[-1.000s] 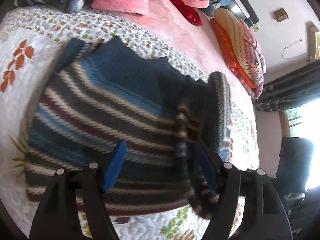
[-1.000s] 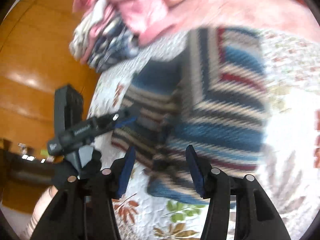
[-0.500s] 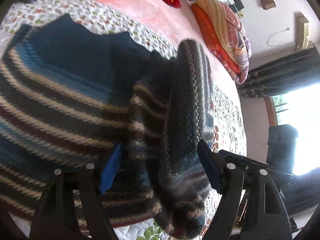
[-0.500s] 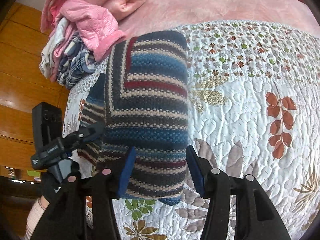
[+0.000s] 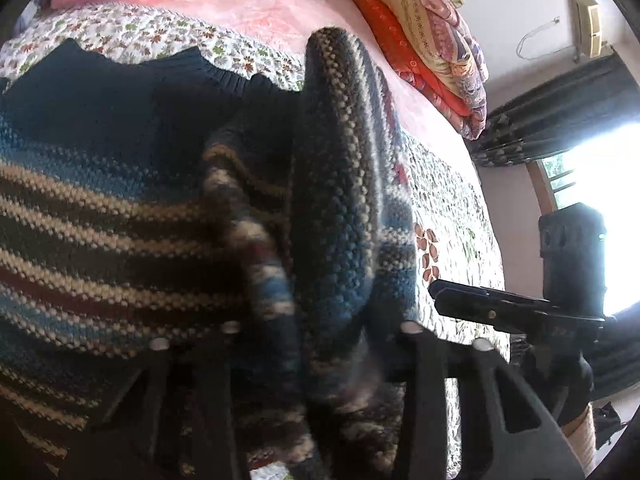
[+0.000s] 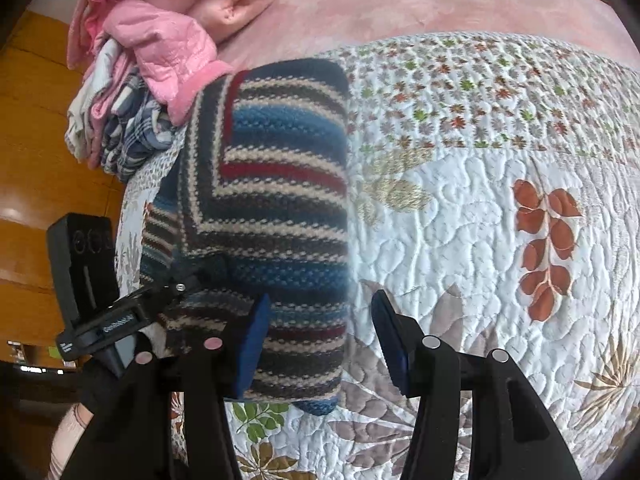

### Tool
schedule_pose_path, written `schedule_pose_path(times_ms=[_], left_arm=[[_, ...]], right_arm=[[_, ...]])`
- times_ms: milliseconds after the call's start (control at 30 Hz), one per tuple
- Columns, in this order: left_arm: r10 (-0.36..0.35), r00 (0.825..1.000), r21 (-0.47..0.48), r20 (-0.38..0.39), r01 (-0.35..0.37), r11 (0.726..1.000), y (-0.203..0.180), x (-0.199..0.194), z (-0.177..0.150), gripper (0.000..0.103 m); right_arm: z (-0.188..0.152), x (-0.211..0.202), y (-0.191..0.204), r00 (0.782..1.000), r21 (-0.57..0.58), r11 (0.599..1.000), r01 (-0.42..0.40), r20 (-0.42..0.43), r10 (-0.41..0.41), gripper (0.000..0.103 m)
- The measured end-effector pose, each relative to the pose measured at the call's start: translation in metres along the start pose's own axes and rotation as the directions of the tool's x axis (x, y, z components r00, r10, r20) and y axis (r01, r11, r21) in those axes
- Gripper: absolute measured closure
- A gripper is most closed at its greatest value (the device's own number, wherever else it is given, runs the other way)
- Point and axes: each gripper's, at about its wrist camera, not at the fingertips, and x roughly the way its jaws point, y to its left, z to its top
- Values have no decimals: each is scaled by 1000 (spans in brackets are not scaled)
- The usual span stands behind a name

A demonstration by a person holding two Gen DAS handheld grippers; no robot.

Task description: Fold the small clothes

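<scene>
The blue-striped knitted sweater (image 6: 272, 200) is half folded; fingers of the left gripper (image 5: 316, 336) are buried, grip unclear; the right gripper (image 6: 320, 340) is spread wide; flattening is needed.

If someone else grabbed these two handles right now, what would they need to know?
Left tool: buried in the striped sweater, apparently gripping a fold; its tips are hidden.
Right tool: open, empty, hovering at the sweater's near edge.
Sweater lies on the floral quilt, one side already folded over. A pile of other clothes sits behind it.
Left: probably lay the held part down, finish folding, then take the next garment.
</scene>
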Motion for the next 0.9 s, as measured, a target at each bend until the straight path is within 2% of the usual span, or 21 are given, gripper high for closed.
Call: schedule_pose_path(times_ms=[167,367,467,700,900], left_arm=[[6,999,14,38,-7,1000,-9,-8,2,80],[-30,994,8,107,29,1000,-9,-46,8,81],[-25,990,-7,140,26,1000,1,-71,9,81],[20,979,-70,202,-6,998,47,-128,-2,81],[77,966,-148,247,-41,988,94,-165,1,81]], right_arm=[[1,-1,-7,1000,26,1000,5,6,-5,49],[1,-2,-3,1000,27,1000,-10,11,10,49],[0,1,3,999,27,999,-47,2,46,49],[-6,13,33,995,-5,995,-102,-22,102,48],[-12,24,60,986,-10,986,-166,-30,166,47]])
